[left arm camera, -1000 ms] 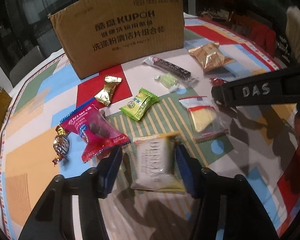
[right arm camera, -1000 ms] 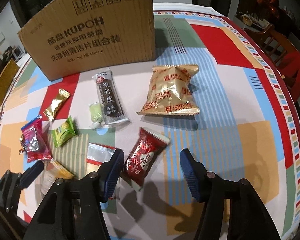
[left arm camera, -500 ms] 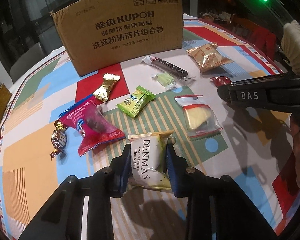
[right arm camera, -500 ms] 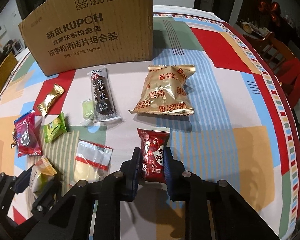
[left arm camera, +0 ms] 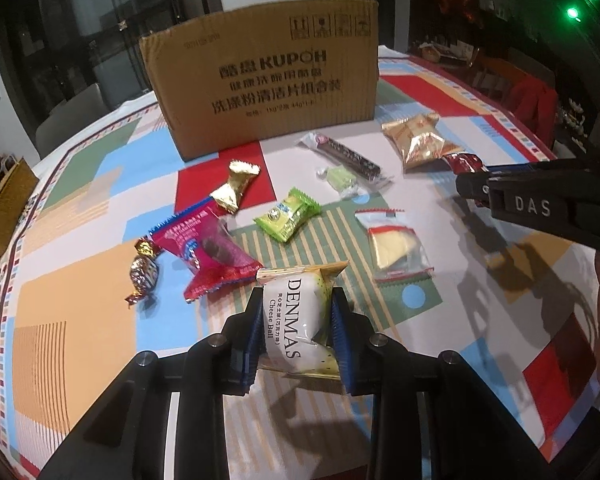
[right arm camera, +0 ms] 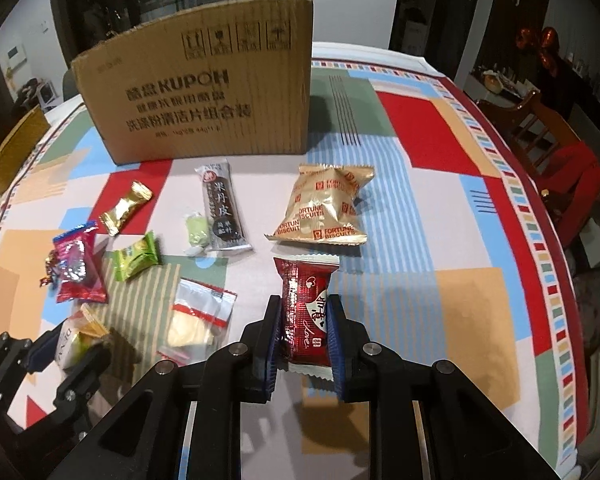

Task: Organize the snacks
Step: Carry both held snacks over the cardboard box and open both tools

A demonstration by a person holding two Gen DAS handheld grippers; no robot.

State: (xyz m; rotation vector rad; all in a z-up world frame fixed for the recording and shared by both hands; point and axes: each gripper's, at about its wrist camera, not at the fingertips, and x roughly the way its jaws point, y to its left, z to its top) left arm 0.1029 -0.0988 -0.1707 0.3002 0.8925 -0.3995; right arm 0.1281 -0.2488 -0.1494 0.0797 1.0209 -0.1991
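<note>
My left gripper (left arm camera: 296, 300) is shut on a white DENMAS cheese ball packet (left arm camera: 296, 316) and holds it above the table. My right gripper (right arm camera: 305, 312) is shut on a dark red snack packet (right arm camera: 306, 312), also lifted. A brown KUPOH cardboard box (left arm camera: 260, 88) stands at the back, and shows in the right wrist view (right arm camera: 204, 96). Loose on the table lie a gold Fortune Biscuits bag (right arm camera: 324, 204), a dark bar (right arm camera: 224, 208), a green packet (right arm camera: 136, 256), a gold candy (right arm camera: 124, 208), a pink packet (right arm camera: 76, 268) and a clear cheese packet (right arm camera: 196, 320).
The round table has a colourful patterned cloth (right arm camera: 460, 240). A pale green candy (left arm camera: 342, 178) lies by the dark bar. A foil-twisted candy (left arm camera: 142, 272) lies left of the pink packet. A wooden chair with red cloth (right arm camera: 560, 160) stands at the right edge. A gold box (left arm camera: 4, 208) sits far left.
Both grippers closed, the left on the DENMAS packet and the right on the red packet, and both have lifted their packets slightly off the table.
</note>
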